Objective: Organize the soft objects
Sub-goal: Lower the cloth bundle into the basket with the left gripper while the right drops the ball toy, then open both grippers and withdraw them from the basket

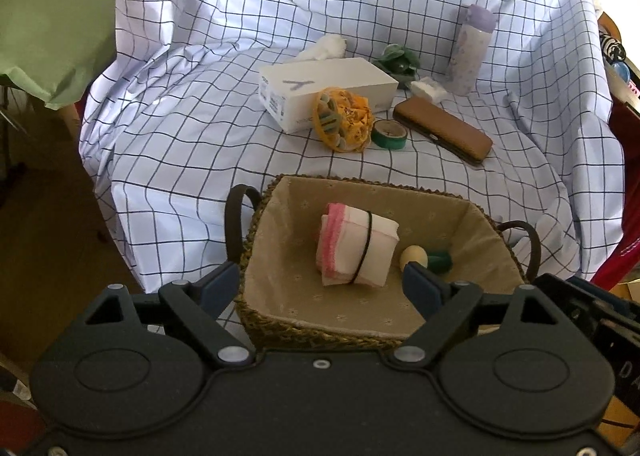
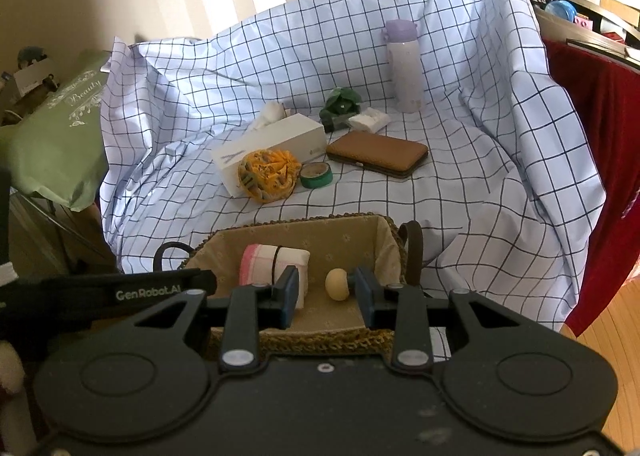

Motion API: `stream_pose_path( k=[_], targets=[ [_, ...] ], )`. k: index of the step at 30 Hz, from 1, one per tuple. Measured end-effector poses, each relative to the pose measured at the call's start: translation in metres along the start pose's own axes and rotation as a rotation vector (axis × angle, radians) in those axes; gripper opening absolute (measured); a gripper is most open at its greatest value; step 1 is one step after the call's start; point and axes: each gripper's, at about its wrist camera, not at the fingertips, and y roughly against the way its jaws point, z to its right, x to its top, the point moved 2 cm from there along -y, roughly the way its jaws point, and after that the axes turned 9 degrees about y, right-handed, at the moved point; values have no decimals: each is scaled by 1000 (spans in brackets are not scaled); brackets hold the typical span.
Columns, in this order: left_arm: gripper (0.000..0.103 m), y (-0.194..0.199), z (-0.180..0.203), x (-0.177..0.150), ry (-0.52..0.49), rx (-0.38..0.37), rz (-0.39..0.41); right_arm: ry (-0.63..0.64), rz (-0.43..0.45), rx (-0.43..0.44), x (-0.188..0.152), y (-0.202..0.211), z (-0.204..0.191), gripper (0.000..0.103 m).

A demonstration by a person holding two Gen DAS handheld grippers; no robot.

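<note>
1. The left gripper (image 1: 320,284) is held with jaws wide apart, empty, over the woven basket (image 1: 256,211).
2. The right gripper (image 2: 326,294) is likewise spread, nothing clamped.
3. A banded pink-and-white cloth bundle (image 1: 356,252) is seen lying inside the basket, beside a wooden egg toy (image 1: 414,256).
4. An orange fabric bundle (image 1: 344,119) is left on the checked sheet (image 1: 192,127), touching a white box (image 1: 320,87).

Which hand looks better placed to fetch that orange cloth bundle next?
Probably the left. Both the left gripper and right gripper hang open and empty over the basket, but the orange bundle leans on the white box, toward the left side of the checked cloth.
</note>
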Motion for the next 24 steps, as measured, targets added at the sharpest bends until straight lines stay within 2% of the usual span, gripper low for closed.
stream_pose_path(
  k=[10,18,20,24],
  targets=[
    [86,1,-1,-4,-27,28,12,-2,-12,-6,0,-2,0,33],
    [86,0,-1,-6,-49,36,1,-8,-41,-22,0,-8,3,41],
    [88,0,-1,-6,-56,40,0,-7,-49,-27,0,-9,4,48],
    [91,0,-1,-7,-73,47,-2,-3,-60,-34,0,-12,4,53]
  ],
)
